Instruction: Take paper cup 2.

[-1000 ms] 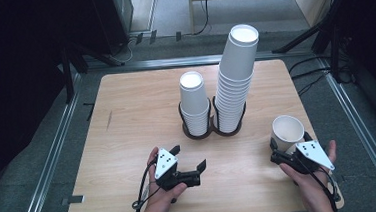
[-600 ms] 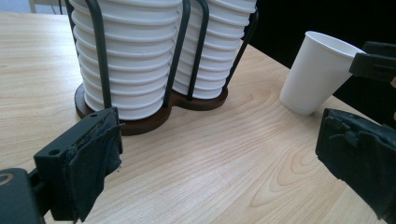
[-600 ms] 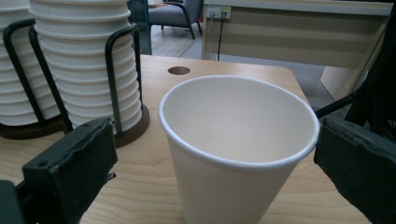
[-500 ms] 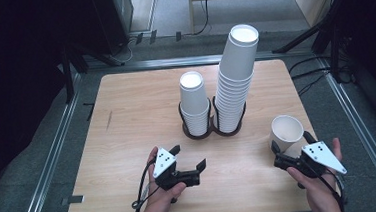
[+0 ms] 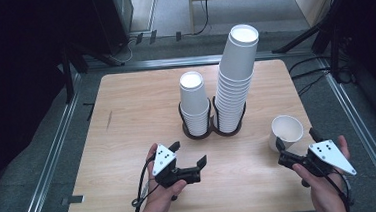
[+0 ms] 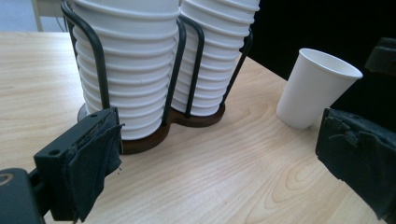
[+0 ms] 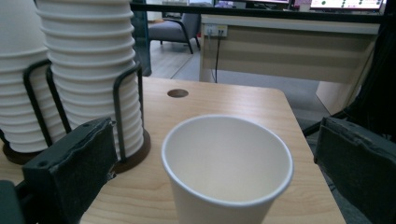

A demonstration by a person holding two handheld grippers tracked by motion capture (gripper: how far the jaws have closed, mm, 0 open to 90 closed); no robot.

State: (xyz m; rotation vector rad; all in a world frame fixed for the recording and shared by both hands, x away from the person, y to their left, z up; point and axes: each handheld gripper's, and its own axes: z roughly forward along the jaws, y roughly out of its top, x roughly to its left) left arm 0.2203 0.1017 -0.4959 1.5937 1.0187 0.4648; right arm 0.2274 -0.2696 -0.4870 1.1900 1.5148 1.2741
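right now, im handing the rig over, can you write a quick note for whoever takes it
Left tongs: open, holding nothing, low over the table in front of the cup rack.
Right tongs: open, just behind the single cup, not gripping it.
Single cup: upright, mouth up, on the table right of the rack.
Rack: short stack on its left, tall stack on its right.
Done: one cup stands apart from the stacks.
Left: probably grasp that cup; where it goes is unclear.

Wooden table (image 5: 127,120): cup rack (image 5: 212,129), cup (image 5: 285,133)
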